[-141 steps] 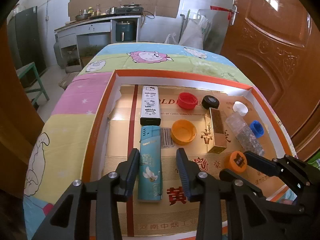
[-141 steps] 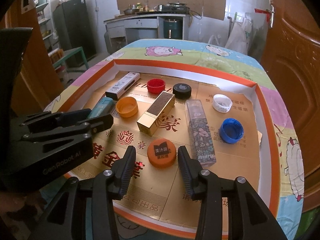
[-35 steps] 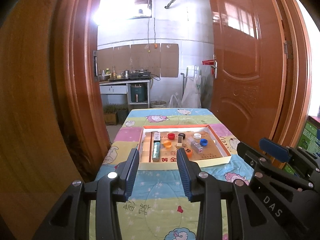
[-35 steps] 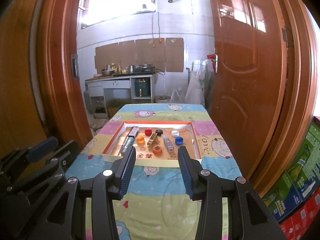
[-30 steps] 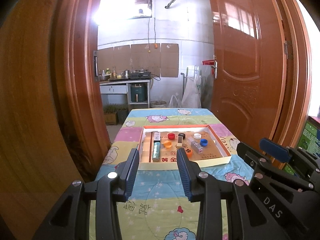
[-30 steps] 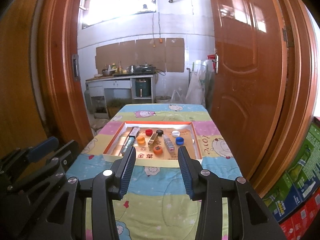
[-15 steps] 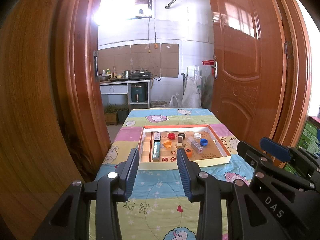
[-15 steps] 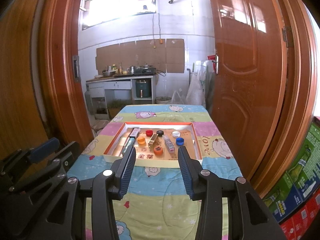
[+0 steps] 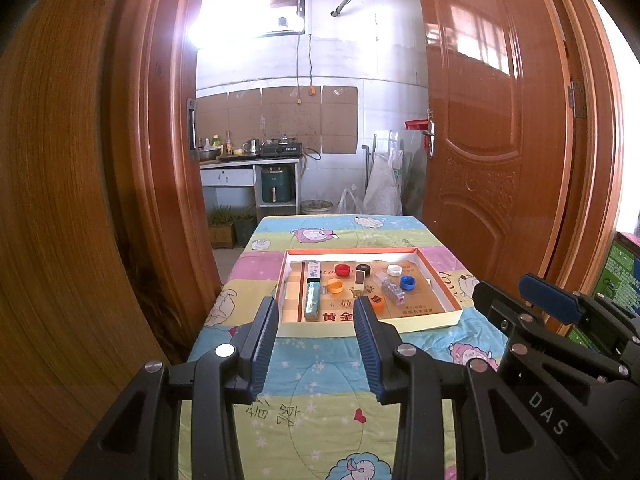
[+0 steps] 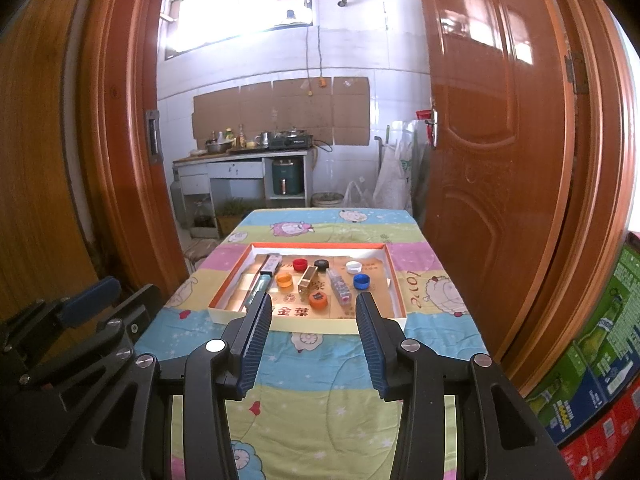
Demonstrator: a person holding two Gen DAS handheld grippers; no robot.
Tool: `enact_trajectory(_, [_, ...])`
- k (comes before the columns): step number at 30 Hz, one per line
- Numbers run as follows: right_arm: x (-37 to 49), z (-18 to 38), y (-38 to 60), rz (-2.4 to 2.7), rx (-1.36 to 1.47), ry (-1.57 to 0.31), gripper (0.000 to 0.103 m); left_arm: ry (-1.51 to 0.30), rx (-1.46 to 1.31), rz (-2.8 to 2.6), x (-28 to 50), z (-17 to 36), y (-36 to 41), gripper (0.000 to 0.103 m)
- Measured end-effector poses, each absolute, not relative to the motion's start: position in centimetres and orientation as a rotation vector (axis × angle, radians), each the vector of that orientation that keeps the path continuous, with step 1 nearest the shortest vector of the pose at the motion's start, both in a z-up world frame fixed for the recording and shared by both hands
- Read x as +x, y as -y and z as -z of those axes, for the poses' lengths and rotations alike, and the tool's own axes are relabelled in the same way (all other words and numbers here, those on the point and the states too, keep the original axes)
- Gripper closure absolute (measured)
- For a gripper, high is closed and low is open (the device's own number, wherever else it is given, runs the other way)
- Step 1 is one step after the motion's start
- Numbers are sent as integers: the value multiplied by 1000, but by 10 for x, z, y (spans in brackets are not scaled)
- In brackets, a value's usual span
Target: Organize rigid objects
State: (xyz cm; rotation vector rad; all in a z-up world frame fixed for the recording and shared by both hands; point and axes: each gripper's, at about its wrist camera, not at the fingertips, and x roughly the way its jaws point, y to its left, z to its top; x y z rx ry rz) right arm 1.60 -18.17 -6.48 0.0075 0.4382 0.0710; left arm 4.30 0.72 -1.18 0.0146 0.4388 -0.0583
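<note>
An orange-rimmed cardboard tray point(image 9: 450, 306) lies on the quilt-covered table, far ahead of both grippers; it also shows in the right wrist view point(image 10: 394, 280). In it lie a teal box point(image 9: 311, 301), a white box point(image 9: 314, 271), a gold box point(image 9: 360, 281), a clear patterned bottle point(image 9: 393, 290) and several bottle caps: red point(image 9: 342, 269), orange point(image 9: 335, 286), black point(image 9: 363, 268), white point(image 9: 394, 269), blue point(image 9: 407, 281) and dark orange point(image 10: 318, 300). My left gripper point(image 9: 316, 320) and right gripper point(image 10: 309, 316) are open and empty, held back over the table's near end.
Wooden door frames stand close on the left point(image 9: 80, 200) and an open wooden door on the right point(image 9: 500, 160). A kitchen counter with a stove point(image 9: 256, 156) is at the back. Printed cartons point(image 10: 600, 380) are stacked at the lower right.
Since 4.7 s ago both grippers have pulled far back from the tray, open and empty. Over the last second almost nothing has moved.
</note>
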Motion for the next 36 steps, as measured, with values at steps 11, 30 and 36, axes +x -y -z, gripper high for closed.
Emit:
enact_trajectory(11, [16,65,180,-72,6,-438,58,-441,13,60,43,12,-7,64])
enact_trajectory(30, [16,65,180,-72,5,-438,58,-449,14,61,41,16,-5,64])
enact_trajectory(36, [16,65,180,-72,7,-440,58,-450,13,61,42,16,-5,64])
